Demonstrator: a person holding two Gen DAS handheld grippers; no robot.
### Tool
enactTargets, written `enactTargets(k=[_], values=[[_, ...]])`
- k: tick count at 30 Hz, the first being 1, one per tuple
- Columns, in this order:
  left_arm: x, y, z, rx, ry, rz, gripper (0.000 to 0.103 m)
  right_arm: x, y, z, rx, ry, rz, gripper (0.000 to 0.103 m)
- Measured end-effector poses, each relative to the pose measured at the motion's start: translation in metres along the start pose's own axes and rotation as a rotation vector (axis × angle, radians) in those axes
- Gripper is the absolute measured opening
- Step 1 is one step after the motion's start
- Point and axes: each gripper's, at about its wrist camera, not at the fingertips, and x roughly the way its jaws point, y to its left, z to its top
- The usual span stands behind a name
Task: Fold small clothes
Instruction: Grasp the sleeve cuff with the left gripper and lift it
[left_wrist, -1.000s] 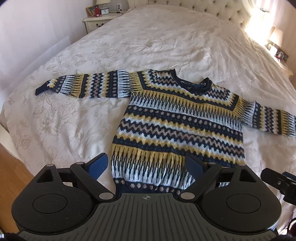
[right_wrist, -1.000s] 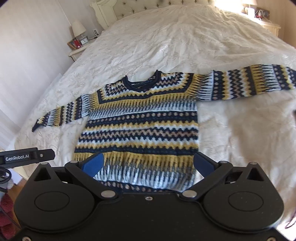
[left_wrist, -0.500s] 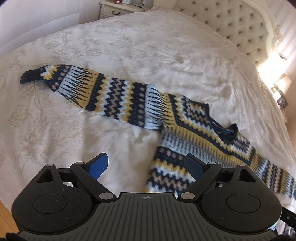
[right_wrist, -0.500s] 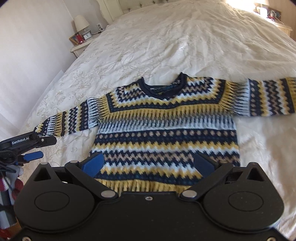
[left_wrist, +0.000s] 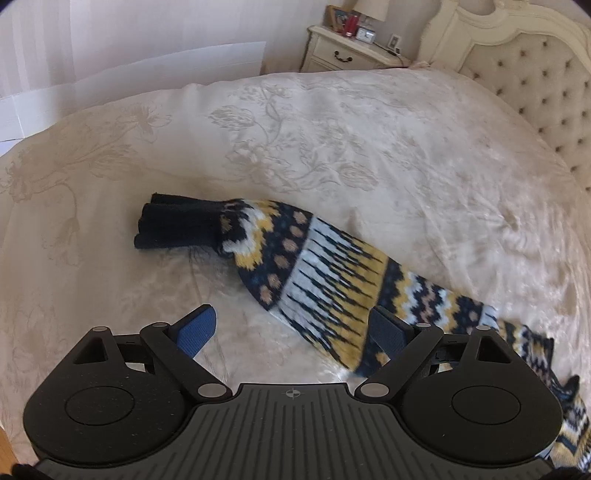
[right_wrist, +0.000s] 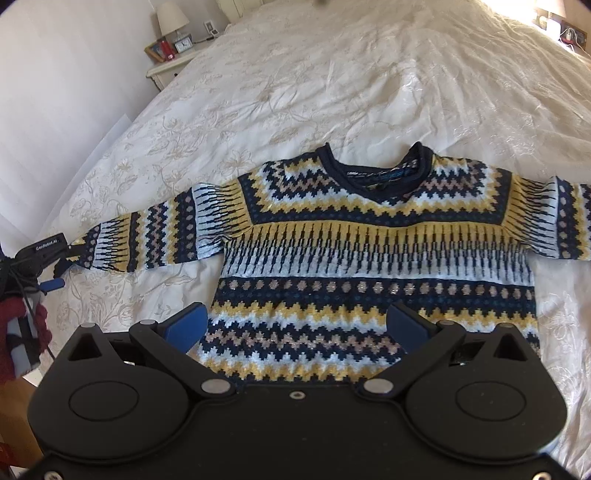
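Observation:
A knitted sweater (right_wrist: 369, 236) in navy, yellow and white zigzag bands lies flat and face up on the bed, both sleeves spread out. In the left wrist view its left sleeve (left_wrist: 332, 280) runs diagonally and ends in a dark navy cuff (left_wrist: 177, 225). My left gripper (left_wrist: 291, 328) hovers open just short of that cuff, its right pad (left_wrist: 388, 328) over the sleeve's edge and nothing pinched. The right wrist view shows that gripper (right_wrist: 55, 275) at the sleeve's end. My right gripper (right_wrist: 295, 328) stands open above the sweater's lower body, holding nothing.
The cream floral bedspread (right_wrist: 332, 74) covers the whole bed. A tufted headboard (left_wrist: 535, 81) is at the far end, and a nightstand (left_wrist: 347, 51) with a lamp and a clock stands beside it. Dark red fabric (right_wrist: 14, 325) and wooden floor show past the bed's left edge.
My left gripper swung left along the sleeve to its cuff, sinking closer and rolling. My right gripper moved forward over the sweater's body. Both stayed open.

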Motion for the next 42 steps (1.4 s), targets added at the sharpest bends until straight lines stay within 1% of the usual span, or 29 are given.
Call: enactTargets(k=[5, 7, 9, 10, 11, 12, 13, 15, 16, 17, 20, 23, 26, 31, 35, 37, 39, 42], values=[[0.027, 0.021, 0.018, -0.047, -0.017, 0.003, 0.09, 0.016, 0.011, 0.008, -0.01, 0.041, 0.003, 0.102], [0.039, 0.027, 0.023, -0.062, -0.015, 0.003, 0.086, 0.021, 0.016, 0.012, -0.022, 0.05, -0.002, 0.102], [0.049, 0.029, 0.027, -0.068, -0.002, 0.001, 0.067, 0.023, 0.019, 0.016, -0.032, 0.054, -0.003, 0.102], [0.053, 0.032, 0.03, -0.067, 0.006, 0.0, 0.064, 0.025, 0.02, 0.017, -0.037, 0.055, -0.003, 0.102], [0.056, 0.032, 0.032, -0.065, 0.009, -0.006, 0.057, 0.026, 0.021, 0.019, -0.04, 0.056, -0.004, 0.102], [0.058, 0.034, 0.034, -0.065, 0.006, -0.018, 0.053, 0.027, 0.021, 0.02, -0.043, 0.058, -0.004, 0.102], [0.059, 0.035, 0.036, -0.072, 0.004, -0.027, 0.053, 0.028, 0.021, 0.021, -0.046, 0.06, -0.005, 0.102], [0.058, 0.035, 0.04, -0.098, -0.017, -0.034, 0.035, 0.03, 0.021, 0.022, -0.051, 0.064, -0.005, 0.102], [0.056, 0.035, 0.041, -0.105, -0.029, -0.032, 0.015, 0.031, 0.02, 0.022, -0.053, 0.066, -0.005, 0.102], [0.053, 0.034, 0.042, -0.105, -0.039, -0.028, 0.009, 0.031, 0.019, 0.021, -0.055, 0.068, -0.005, 0.102], [0.036, 0.021, 0.046, -0.077, -0.085, -0.047, 0.009, 0.033, 0.013, 0.019, -0.051, 0.073, -0.002, 0.102], [0.01, -0.007, 0.047, 0.015, -0.127, -0.082, 0.008, 0.036, 0.003, 0.015, -0.037, 0.089, 0.013, 0.102], [-0.016, -0.045, 0.045, 0.129, -0.17, -0.123, 0.008, 0.037, -0.008, 0.012, -0.031, 0.093, 0.029, 0.103], [-0.052, -0.12, 0.031, 0.266, -0.216, -0.214, 0.008, 0.035, -0.033, 0.007, -0.014, 0.099, 0.069, 0.102], [-0.064, -0.183, 0.009, 0.36, -0.22, -0.284, 0.009, 0.028, -0.062, 0.006, -0.008, 0.092, 0.081, 0.103], [-0.063, -0.214, -0.009, 0.4, -0.212, -0.323, 0.009, 0.023, -0.08, 0.006, 0.006, 0.086, 0.081, 0.102], [-0.061, -0.243, -0.026, 0.437, -0.195, -0.348, 0.009, 0.018, -0.098, 0.005, 0.026, 0.082, 0.079, 0.102], [-0.046, -0.284, -0.057, 0.464, -0.141, -0.388, 0.009, 0.012, -0.125, 0.004, 0.056, 0.077, 0.069, 0.102]])
